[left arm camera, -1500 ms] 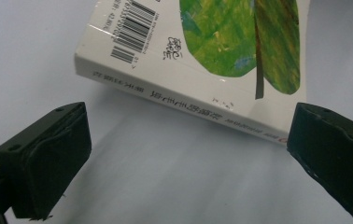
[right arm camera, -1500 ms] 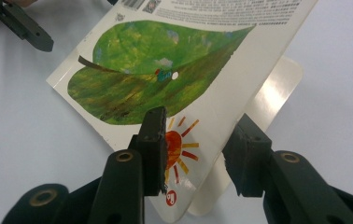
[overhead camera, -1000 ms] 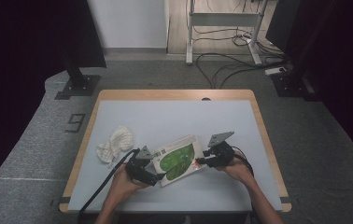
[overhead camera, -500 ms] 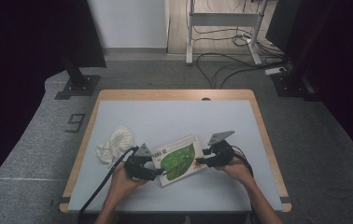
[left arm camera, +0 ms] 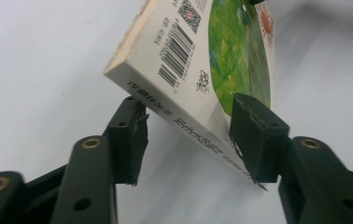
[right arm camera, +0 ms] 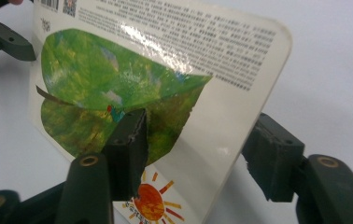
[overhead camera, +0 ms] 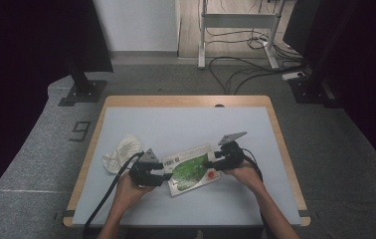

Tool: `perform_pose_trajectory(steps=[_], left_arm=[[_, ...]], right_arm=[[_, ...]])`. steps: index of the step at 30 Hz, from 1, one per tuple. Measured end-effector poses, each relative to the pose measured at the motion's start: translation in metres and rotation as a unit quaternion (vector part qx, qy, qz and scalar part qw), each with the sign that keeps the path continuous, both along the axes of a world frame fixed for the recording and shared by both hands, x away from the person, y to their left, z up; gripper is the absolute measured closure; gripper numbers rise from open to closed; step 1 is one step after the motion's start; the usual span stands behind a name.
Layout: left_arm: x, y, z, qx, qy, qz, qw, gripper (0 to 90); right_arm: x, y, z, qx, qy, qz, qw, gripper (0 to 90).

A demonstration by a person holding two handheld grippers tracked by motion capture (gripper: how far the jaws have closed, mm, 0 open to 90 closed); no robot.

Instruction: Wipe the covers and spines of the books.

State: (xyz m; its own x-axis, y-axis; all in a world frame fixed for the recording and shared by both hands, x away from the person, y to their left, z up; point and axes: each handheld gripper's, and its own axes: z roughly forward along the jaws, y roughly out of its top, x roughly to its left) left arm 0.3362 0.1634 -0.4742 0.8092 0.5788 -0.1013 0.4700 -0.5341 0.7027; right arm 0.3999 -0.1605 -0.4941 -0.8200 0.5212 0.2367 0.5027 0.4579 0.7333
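Passing the book [overhead camera: 192, 169]: left gripper [overhead camera: 162, 176] has just been closing and bites its spine; right gripper [overhead camera: 215, 160], opening, straddles it slack; should wait for firm hold

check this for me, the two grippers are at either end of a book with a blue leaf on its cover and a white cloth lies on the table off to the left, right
Not quite: the leaf on the book cover is green, not blue, as the right gripper view shows plainly. The rest holds: in the high view the left gripper and the right gripper are at either end of the book, and the white cloth lies on the table off to the left.
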Motion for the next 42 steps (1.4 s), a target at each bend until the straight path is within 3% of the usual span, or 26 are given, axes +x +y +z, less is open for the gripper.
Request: perform_pose_trajectory(steps=[14,19,29,42], left_arm=[[0.012,0.005,0.018,0.002,-0.011,0.013,0.9998,59.6],[0.015,0.006,0.024,0.003,-0.025,0.020,0.9995,64.6],[0.023,0.009,0.030,0.019,-0.040,0.021,0.9988,65.6],[0.041,0.013,0.034,0.034,-0.063,0.042,0.9965,64.5]], right_arm=[[-0.006,-0.005,0.015,0.016,-0.033,-0.019,0.9991,56.7],[-0.007,-0.005,0.018,0.021,-0.040,-0.022,0.9988,59.5],[-0.006,-0.002,0.022,0.026,-0.056,-0.027,0.9977,61.9],[0.003,0.011,0.028,0.007,-0.088,-0.035,0.9954,61.8]])
